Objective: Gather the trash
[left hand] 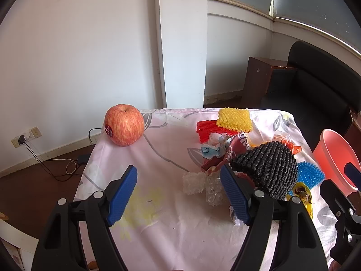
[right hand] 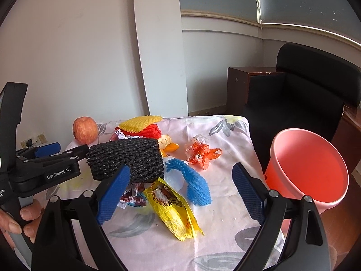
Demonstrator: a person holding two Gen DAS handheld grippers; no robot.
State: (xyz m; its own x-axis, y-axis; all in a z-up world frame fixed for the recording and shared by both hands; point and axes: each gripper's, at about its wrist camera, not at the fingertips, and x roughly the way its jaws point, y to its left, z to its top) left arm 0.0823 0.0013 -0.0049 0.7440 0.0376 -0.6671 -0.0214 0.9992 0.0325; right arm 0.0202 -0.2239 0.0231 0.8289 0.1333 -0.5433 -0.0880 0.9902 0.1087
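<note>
Notably, the left gripper (left hand: 178,196) stood wide open over the floral tablecloth (left hand: 162,158), and the black foam net (left hand: 266,169) lay just beside its right finger at 2 o'clock. Whether net and finger touched could not be told. The right gripper (right hand: 180,194) was likewise open, with the yellow wrapper (right hand: 173,210) and blue foam net (right hand: 198,185) between its fingers. The pink bucket (right hand: 306,169), at 3 o'clock beside the table, showed only bare wall inside.
</note>
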